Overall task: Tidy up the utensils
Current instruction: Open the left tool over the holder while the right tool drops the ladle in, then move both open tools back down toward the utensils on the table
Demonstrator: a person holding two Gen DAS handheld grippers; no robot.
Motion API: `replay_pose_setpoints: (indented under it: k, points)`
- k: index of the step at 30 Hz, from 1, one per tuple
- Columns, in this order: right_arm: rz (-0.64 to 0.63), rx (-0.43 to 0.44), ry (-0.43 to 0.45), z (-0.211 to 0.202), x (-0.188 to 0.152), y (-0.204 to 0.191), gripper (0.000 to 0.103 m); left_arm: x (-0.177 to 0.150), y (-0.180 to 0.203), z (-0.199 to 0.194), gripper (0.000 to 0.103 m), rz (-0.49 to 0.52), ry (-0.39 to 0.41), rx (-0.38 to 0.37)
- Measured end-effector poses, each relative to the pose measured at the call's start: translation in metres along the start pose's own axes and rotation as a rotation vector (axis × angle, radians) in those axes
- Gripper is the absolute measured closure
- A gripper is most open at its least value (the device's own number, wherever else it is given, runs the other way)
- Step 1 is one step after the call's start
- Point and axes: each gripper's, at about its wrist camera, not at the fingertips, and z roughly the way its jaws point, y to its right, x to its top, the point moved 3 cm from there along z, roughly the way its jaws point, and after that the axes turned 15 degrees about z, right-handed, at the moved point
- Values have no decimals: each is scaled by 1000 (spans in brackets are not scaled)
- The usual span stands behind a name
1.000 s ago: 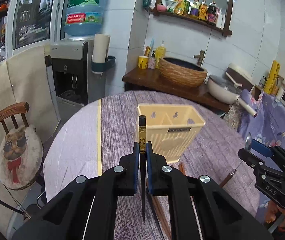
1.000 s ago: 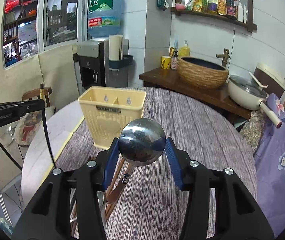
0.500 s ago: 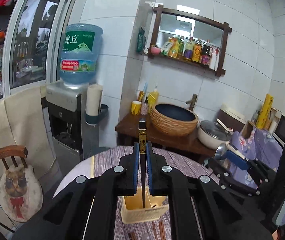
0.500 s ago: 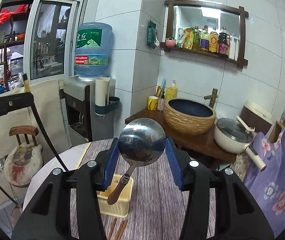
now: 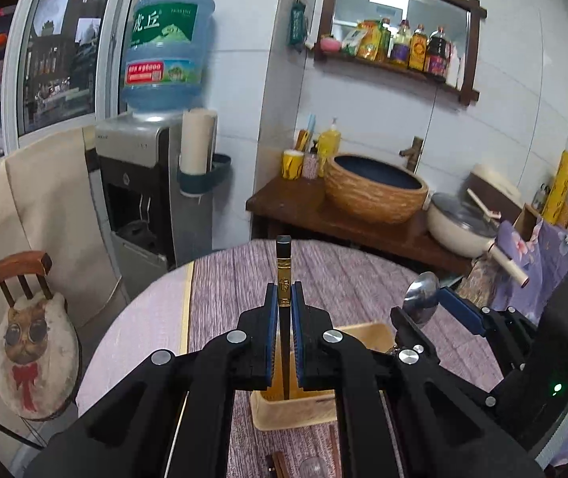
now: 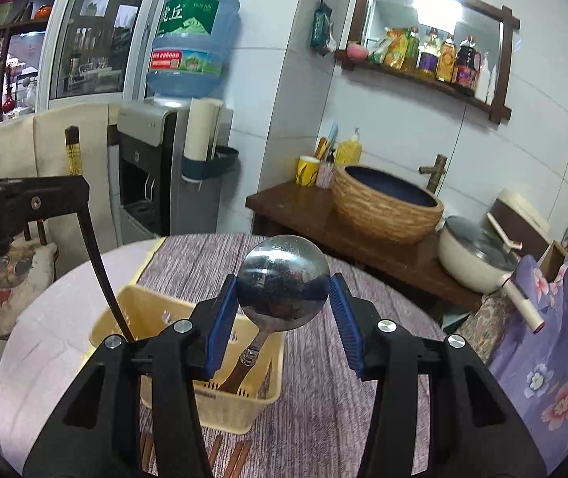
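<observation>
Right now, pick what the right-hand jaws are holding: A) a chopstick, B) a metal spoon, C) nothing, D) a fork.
B: the blue pads of the right gripper sit against either side of the round bowl of the metal spoon, whose handle hangs down into the yellow basket.

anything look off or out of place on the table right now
A few loose chopsticks lie on the table in front of the yellow basket rather than in it. Otherwise nothing is spilled or broken: the left gripper holds a chopstick, the right gripper a spoon, both reaching into the basket.
</observation>
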Motion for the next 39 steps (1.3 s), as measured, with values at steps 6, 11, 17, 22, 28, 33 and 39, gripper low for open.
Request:
replay_pose_setpoints:
  k: [6, 11, 17, 22, 28, 33, 39]
  points:
    - [-13, 10, -27, 13, -29, 2, 55, -26, -1, 18, 95, 1, -58, -15]
    - [-11, 11, -15, 14, -37, 5, 55, -31, 2, 15, 95, 43, -27, 7]
    - [-2, 30, 24, 2, -35, 9, 41, -31, 5, 11, 91, 60, -25, -10]
    - [20, 50, 77, -29, -43, 20, 34, -42, 3, -18, 39, 58, 50, 15]
    - [96, 64, 60, -66, -74, 44, 27, -78, 5, -46, 18, 30, 71, 2]
    - [108, 57, -15, -83, -117, 59, 26, -120, 5, -50, 16, 13, 13, -8]
    - [104, 6, -107, -90, -168, 70, 26, -172, 13, -37, 16, 29, -108, -8]
